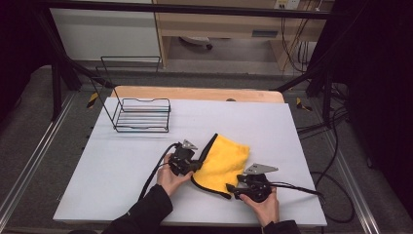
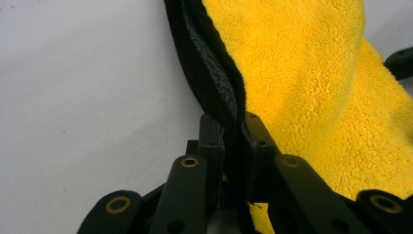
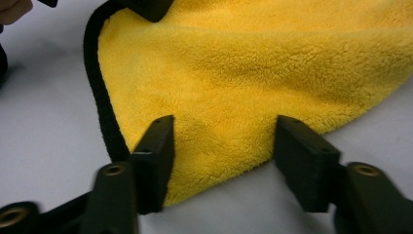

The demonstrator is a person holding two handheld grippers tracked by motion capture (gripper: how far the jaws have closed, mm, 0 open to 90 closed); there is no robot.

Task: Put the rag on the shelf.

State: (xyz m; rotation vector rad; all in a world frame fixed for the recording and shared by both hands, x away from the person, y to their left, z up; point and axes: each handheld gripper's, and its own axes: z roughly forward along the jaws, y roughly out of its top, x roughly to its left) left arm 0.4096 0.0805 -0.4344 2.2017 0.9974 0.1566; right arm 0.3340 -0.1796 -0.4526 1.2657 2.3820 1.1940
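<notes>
Midway down the table from the wire rack [image 1: 142, 115], yellow cloth [image 1: 221, 162] lying flat. Left gripper [image 2: 233, 127] clamped on its black hem; right gripper [image 3: 221, 161] part open, straddling the near corner without pressing. Best closed squarely on that corner before lifting, keeping both edges taut.

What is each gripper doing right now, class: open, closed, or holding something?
Left gripper: closed on the black edge of the yellow cloth.
Right gripper: open, jaws either side of the cloth's corner, not gripping.
</notes>
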